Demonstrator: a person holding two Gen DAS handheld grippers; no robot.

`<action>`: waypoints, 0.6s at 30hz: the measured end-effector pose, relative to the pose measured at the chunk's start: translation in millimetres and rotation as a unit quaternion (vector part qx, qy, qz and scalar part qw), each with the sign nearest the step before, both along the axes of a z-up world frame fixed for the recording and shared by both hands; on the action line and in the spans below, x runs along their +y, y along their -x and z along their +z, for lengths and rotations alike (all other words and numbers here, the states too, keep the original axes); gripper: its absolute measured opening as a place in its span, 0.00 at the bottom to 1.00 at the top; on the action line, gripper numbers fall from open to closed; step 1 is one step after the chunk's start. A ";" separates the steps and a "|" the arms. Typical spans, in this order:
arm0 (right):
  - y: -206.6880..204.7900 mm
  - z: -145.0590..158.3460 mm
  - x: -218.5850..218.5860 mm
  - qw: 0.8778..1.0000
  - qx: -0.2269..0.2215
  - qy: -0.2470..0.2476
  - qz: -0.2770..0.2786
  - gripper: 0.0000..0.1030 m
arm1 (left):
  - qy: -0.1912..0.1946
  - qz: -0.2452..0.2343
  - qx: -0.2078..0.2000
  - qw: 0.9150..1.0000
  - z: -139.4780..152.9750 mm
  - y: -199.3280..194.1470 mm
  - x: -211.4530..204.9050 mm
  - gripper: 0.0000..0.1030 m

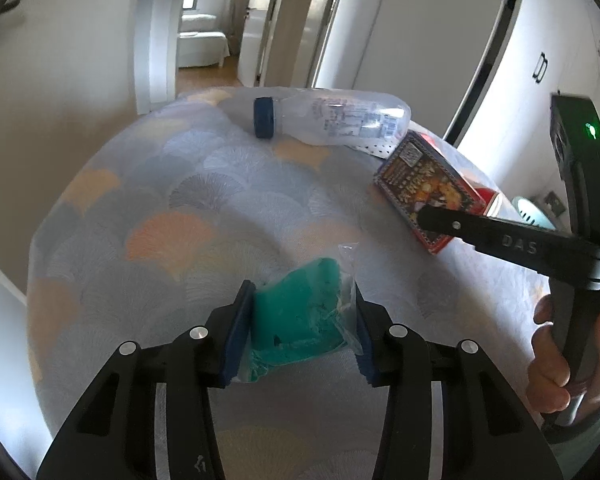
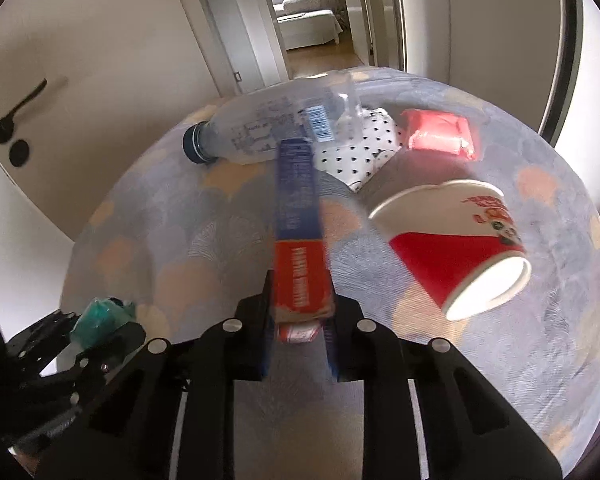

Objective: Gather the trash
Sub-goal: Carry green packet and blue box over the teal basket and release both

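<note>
Your left gripper [image 1: 300,320] jaws grasp the crumpled green plastic wrapper [image 1: 300,316]; your right gripper [image 2: 300,320] jaws clench the flat red-and-blue cardboard box [image 2: 300,240], near the clear plastic bottle [image 2: 252,132] on the table [image 2: 180,240].

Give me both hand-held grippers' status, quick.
Left hand-held gripper: closed on the green plastic wrapper.
Right hand-held gripper: closed on the red-and-blue carton.

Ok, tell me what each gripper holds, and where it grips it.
Left gripper: green bag, by its sides. Right gripper: flat box, by its red near end.
</note>
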State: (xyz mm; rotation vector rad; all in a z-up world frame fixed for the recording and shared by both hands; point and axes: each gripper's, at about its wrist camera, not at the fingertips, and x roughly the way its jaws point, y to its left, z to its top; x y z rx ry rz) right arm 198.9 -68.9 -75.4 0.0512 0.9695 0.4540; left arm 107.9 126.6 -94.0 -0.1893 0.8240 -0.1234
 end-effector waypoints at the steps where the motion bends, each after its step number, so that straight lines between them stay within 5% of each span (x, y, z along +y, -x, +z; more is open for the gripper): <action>1: 2.8 2.0 -3.2 1.000 -0.002 -0.004 -0.002 0.18 | 0.010 0.002 -0.001 1.000 0.2 1.3 2.9 0.41; 9: 27.8 25.5 -19.9 0.999 -0.043 -0.025 -0.006 0.14 | 0.036 -0.011 -0.018 0.999 13.5 7.6 -7.1 0.38; 18: 57.8 72.6 -83.1 0.992 -0.092 -0.069 -0.058 0.14 | 0.034 -0.075 -0.092 0.992 71.9 17.2 -59.5 0.37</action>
